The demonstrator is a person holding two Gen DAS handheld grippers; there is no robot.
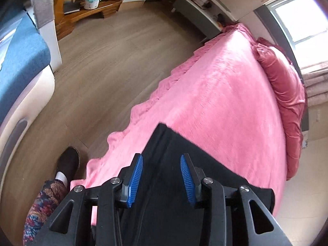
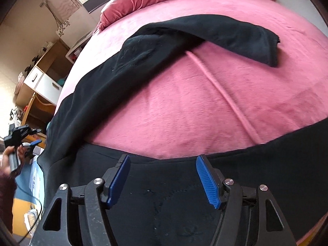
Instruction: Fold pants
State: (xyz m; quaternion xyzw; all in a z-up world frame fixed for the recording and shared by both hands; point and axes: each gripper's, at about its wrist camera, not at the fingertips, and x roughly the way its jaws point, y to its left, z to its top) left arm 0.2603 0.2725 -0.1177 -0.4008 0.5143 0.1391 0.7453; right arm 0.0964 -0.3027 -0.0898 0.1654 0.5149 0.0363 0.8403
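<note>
Black pants (image 2: 114,78) lie on a pink bed (image 2: 184,106), one leg curving to the far right and another band running along the near edge. My right gripper (image 2: 163,179) is open, its blue pads above the near black cloth, holding nothing. In the left wrist view my left gripper (image 1: 162,179) is open over a corner of the pants (image 1: 174,149) at the bed's edge. The left gripper also shows small at the left edge of the right wrist view (image 2: 22,141), held in a hand.
A dark pink pillow (image 1: 287,86) lies at the head of the bed (image 1: 215,94). Wood floor (image 1: 102,71), a blue sofa (image 1: 18,57) and a wooden shelf (image 1: 88,10) are left of the bed. My patterned leg and black shoe (image 1: 68,162) stand by the bed.
</note>
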